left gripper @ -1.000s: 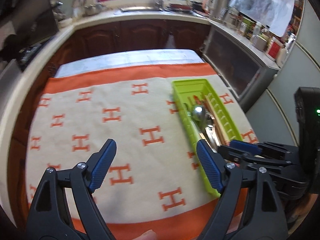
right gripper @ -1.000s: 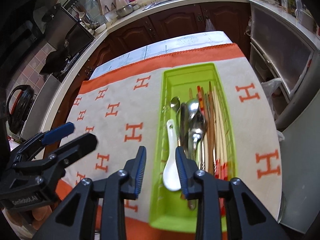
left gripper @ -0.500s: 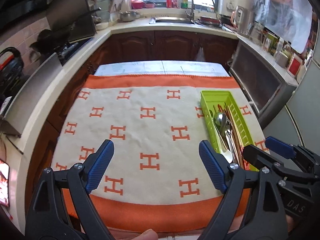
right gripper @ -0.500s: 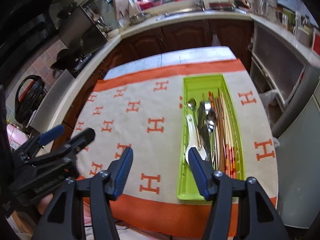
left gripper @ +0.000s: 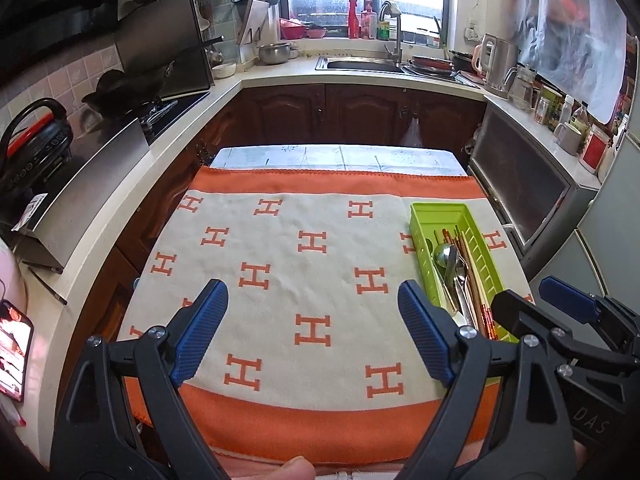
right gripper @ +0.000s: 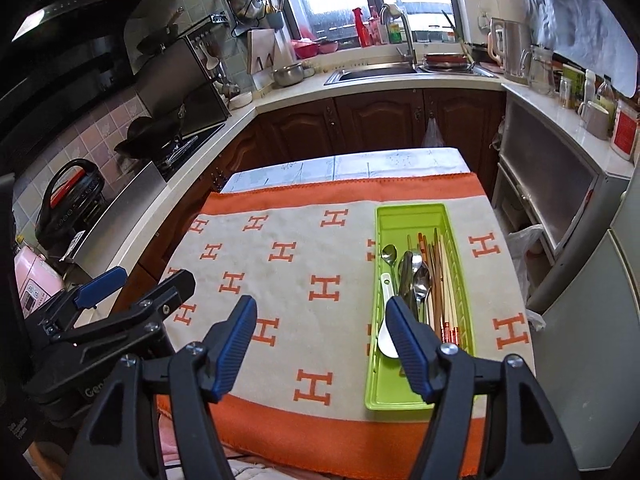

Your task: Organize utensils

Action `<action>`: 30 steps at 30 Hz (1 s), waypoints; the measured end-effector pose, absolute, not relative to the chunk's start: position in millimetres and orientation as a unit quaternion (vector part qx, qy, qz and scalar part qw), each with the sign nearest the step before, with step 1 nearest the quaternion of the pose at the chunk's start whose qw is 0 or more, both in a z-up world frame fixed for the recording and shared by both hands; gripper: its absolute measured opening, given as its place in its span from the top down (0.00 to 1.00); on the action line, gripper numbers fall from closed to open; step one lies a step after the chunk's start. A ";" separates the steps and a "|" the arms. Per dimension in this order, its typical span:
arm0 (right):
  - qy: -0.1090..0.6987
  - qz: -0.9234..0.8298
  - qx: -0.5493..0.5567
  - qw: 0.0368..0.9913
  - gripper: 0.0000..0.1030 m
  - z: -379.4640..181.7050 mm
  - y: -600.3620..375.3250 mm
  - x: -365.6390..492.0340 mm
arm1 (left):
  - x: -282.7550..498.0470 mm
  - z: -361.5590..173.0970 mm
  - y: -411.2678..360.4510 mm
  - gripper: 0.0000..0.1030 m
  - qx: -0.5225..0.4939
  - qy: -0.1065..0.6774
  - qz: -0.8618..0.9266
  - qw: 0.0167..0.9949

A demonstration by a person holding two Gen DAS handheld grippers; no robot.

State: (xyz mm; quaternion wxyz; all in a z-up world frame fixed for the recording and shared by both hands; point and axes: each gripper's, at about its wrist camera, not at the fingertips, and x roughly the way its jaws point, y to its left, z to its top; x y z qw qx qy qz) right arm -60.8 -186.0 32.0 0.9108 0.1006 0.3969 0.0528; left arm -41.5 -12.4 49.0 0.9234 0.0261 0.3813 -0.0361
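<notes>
Although every utensil in sight already lay inside the green tray (right gripper: pixel 464 360), both claws hung above the near edge of the orange-bordered cloth (left gripper: pixel 312 248) with nothing in them. The right claw (right gripper: pixel 320 344) stood wide apart, its jaws having just been opening, and nothing was between them; its right pad hung over the near end of the tray. The left claw (left gripper: pixel 312 330) was also spread wide and empty, over bare cloth to the left of the tray.

Inside the tray, a white ceramic spoon (right gripper: pixel 386 320) lay along the left side, metal spoons (right gripper: pixel 418 280) in the middle, and chopsticks (right gripper: pixel 444 276) along the right wall, all pointing lengthwise. The cloth to the left of the tray showed no stray pieces, so the sorting looked finished or nearly so.

The risk from here seemed small but real. The tray sat close to the near right corner of the cloth, and a low sweep of the right claw could catch its rim and tip or shove it toward the table edge. The metal spoons overlapped loosely, so a knock could scatter them.
</notes>
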 end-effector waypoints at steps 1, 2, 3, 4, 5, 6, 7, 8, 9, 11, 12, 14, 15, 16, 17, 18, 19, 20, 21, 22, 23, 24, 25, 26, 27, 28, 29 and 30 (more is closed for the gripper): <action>0.396 0.052 0.100 0.911 0.35 32.4 -185.8 -61.3 | -42.7 49.2 -11.8 0.17 0.026 0.381 -0.036 0.923; 0.396 0.052 0.101 0.911 0.35 32.0 -185.9 -62.2 | -42.7 48.9 -11.5 0.17 0.027 0.382 -0.036 0.923; 0.397 0.053 0.102 0.911 0.35 32.0 -186.1 -62.1 | -42.6 48.9 -11.6 0.17 0.027 0.382 -0.036 0.923; 0.397 0.053 0.103 0.911 0.35 31.5 -186.5 -62.4 | -43.0 49.0 -11.5 0.17 0.026 0.382 -0.036 0.923; 0.397 0.053 0.105 0.910 0.35 31.3 -186.6 -62.8 | -43.3 49.2 -11.3 0.17 0.025 0.381 -0.036 0.923; 0.396 0.052 0.107 0.910 0.35 31.0 -186.8 -63.7 | -41.6 49.0 -12.2 0.17 0.026 0.381 -0.036 0.923; 0.396 0.052 0.107 0.910 0.35 30.6 -186.9 -64.1 | -42.9 49.2 -11.5 0.17 0.026 0.380 -0.035 0.924; 0.395 0.051 0.107 0.911 0.35 30.9 -186.6 -64.5 | -43.1 48.8 -10.8 0.17 0.026 0.380 -0.034 0.924; 0.395 0.050 0.107 0.911 0.35 30.6 -186.3 -65.2 | -43.7 48.2 -10.0 0.17 0.026 0.380 -0.033 0.924; 0.393 0.050 0.107 0.912 0.35 30.2 -185.6 -65.7 | -44.6 47.6 -9.1 0.17 0.025 0.381 -0.033 0.924; 0.393 0.051 0.108 0.912 0.35 30.0 -185.6 -65.8 | -44.4 47.7 -8.9 0.17 0.025 0.381 -0.033 0.923; 0.392 0.050 0.108 0.912 0.35 29.8 -185.3 -65.9 | -45.4 47.3 -7.5 0.17 0.025 0.383 -0.031 0.923; 0.393 0.050 0.107 0.912 0.35 29.6 -185.8 -65.7 | -45.8 47.2 -6.8 0.17 0.025 0.383 -0.030 0.923; 0.393 0.050 0.107 0.912 0.35 29.6 -185.7 -65.6 | -46.0 46.9 -6.5 0.17 0.024 0.383 -0.029 0.923; 0.393 0.051 0.107 0.912 0.35 29.5 -185.8 -65.7 | -46.1 47.0 -6.2 0.17 0.024 0.383 -0.030 0.923; 0.393 0.051 0.108 0.912 0.35 29.5 -185.7 -65.8 | -45.0 47.1 -7.0 0.17 0.025 0.382 -0.030 0.923; 0.394 0.051 0.108 0.911 0.35 28.8 -186.1 -65.7 | -46.0 46.9 -6.1 0.17 0.025 0.382 -0.029 0.923; 0.394 0.051 0.108 0.911 0.35 28.8 -186.0 -65.7 | -45.9 46.8 -5.8 0.17 0.025 0.382 -0.030 0.923; 0.394 0.051 0.108 0.911 0.35 28.9 -185.9 -65.8 | -45.6 46.8 -5.9 0.17 0.025 0.382 -0.030 0.923; 0.393 0.051 0.108 0.912 0.35 28.9 -185.9 -65.7 | -45.5 46.7 -5.7 0.17 0.025 0.383 -0.030 0.923; 0.393 0.051 0.109 0.911 0.35 28.9 -185.9 -65.8 | -45.7 46.7 -5.6 0.17 0.025 0.383 -0.030 0.923; 0.393 0.051 0.108 0.912 0.35 28.9 -185.9 -65.6 | -44.8 47.0 -6.7 0.17 0.025 0.383 -0.031 0.923; 0.393 0.051 0.108 0.912 0.35 28.9 -186.0 -65.7 | -45.5 46.7 -5.8 0.17 0.025 0.383 -0.031 0.923; 0.393 0.051 0.108 0.912 0.35 29.0 -186.0 -65.5 | -45.6 46.7 -5.7 0.17 0.025 0.383 -0.031 0.923; 0.394 0.051 0.108 0.912 0.35 28.9 -186.1 -65.5 | -45.7 46.8 -5.6 0.17 0.025 0.384 -0.030 0.923; 0.394 0.051 0.108 0.911 0.35 28.9 -186.1 -65.5 | -45.6 46.6 -4.5 0.17 0.025 0.384 -0.030 0.922; 0.394 0.051 0.108 0.911 0.35 28.9 -186.2 -65.5 | -45.8 46.7 -4.6 0.17 0.025 0.384 -0.030 0.923; 0.395 0.051 0.109 0.911 0.35 28.3 -185.4 -65.4 | -45.0 46.9 -5.9 0.17 0.025 0.383 -0.030 0.923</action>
